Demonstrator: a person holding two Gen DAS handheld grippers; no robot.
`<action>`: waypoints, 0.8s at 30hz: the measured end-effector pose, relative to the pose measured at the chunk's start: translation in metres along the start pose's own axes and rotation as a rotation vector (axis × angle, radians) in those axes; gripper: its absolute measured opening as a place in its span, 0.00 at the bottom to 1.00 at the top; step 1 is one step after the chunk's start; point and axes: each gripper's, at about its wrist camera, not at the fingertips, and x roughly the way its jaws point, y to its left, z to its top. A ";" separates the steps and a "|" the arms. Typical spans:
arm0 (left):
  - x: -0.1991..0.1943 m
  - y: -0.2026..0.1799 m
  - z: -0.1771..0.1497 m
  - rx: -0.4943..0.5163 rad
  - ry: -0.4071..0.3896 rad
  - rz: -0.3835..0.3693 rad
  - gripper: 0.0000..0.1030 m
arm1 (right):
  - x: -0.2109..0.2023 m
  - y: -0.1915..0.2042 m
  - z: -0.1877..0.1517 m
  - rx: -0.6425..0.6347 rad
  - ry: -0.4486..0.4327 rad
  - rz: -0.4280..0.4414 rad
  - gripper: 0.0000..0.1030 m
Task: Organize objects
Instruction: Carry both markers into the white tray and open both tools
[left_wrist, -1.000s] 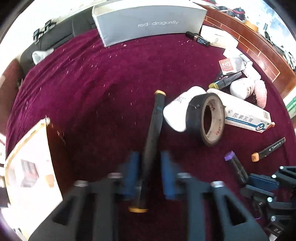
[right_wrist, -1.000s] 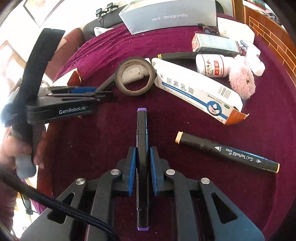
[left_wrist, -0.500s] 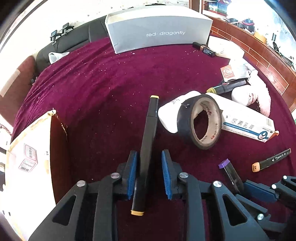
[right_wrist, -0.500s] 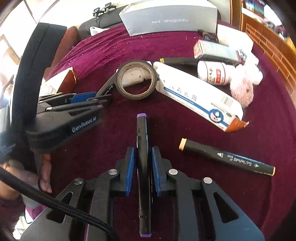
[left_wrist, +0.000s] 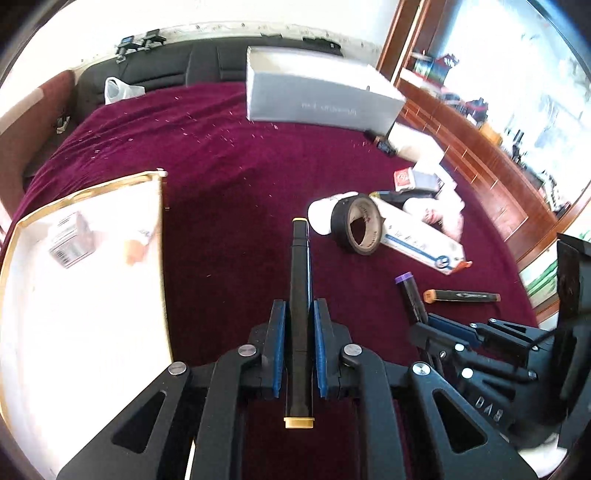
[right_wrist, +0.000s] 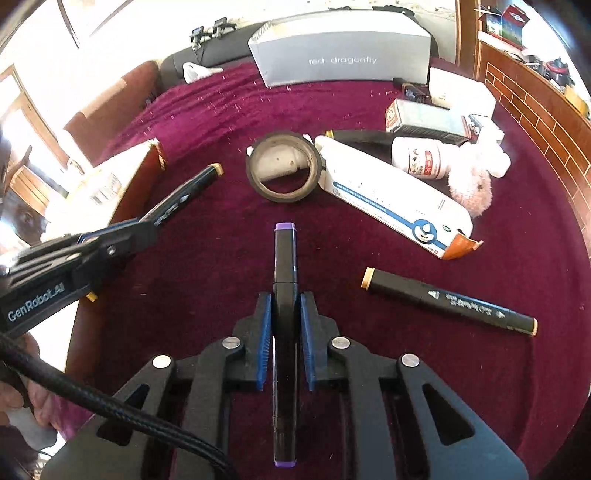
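While swinging away from the roll of tape toward the open box over 1 second, kept 2 markers pinched: yellow-capped marker in left gripper, purple-capped marker in right gripper, likely boxing next.

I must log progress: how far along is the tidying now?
Done: nothing looks sorted yet; only a small item lies in the box at left. In hand: the left gripper holds a yellow-capped marker, the right gripper a purple-capped marker. Left: a third marker, the tape, the carton and the bottle.
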 end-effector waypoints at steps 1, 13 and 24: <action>-0.005 0.003 -0.002 -0.010 -0.009 -0.011 0.11 | -0.005 0.001 -0.001 0.006 -0.009 0.011 0.12; -0.087 0.061 -0.026 -0.136 -0.196 -0.012 0.11 | -0.077 0.060 0.007 -0.049 -0.148 0.147 0.13; -0.093 0.128 -0.041 -0.207 -0.231 0.127 0.11 | -0.077 0.139 0.032 -0.171 -0.111 0.296 0.13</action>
